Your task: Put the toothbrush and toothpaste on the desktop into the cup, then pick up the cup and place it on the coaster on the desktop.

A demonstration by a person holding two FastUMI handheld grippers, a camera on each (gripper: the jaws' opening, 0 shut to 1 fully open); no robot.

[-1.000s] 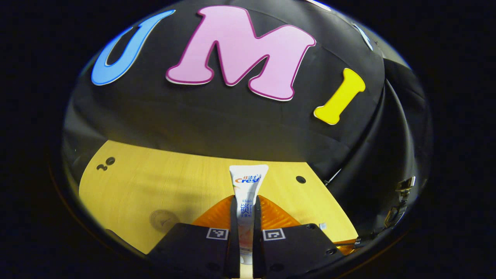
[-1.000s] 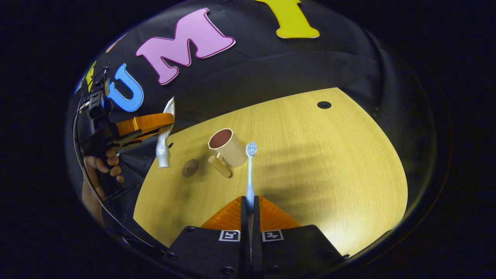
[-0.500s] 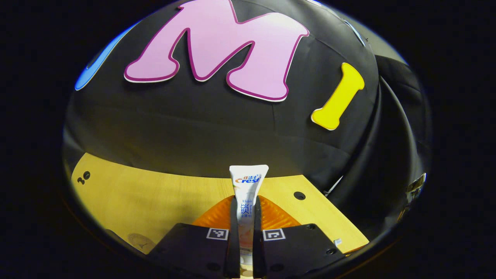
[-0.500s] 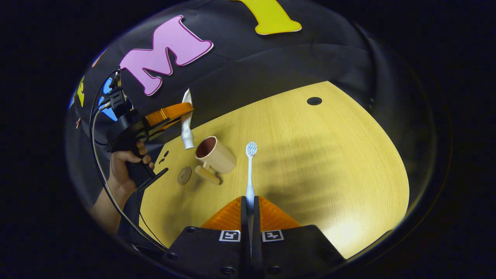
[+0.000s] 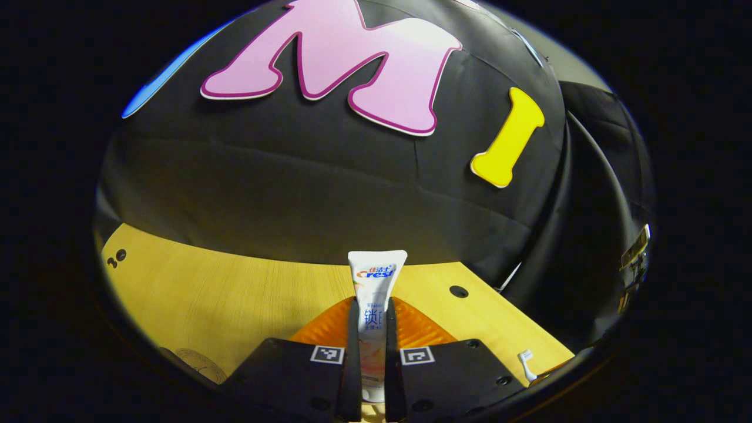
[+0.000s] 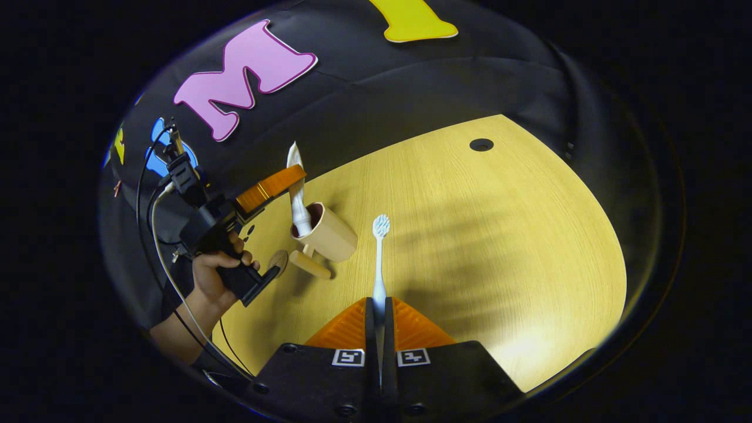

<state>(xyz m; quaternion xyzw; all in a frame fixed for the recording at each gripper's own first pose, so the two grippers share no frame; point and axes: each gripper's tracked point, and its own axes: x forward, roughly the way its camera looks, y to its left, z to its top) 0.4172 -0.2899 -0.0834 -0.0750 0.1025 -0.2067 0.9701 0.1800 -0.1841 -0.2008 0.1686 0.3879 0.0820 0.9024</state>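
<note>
toothpaste (image 5: 371, 305) pinched upright between left tongs (image 5: 371, 329).

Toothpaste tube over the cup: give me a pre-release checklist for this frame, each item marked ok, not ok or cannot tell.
1. Left gripper shut on the toothpaste: ok.
2. Tube's cap end at the cup mouth, right gripper view: ok.
3. Cap fully inside the cup: cannot tell.
4. Cup upright on the desktop: ok.
5. Right gripper shut on the toothbrush, clear of the cup: ok.
6. Coaster uncovered beside the cup: ok.
</note>
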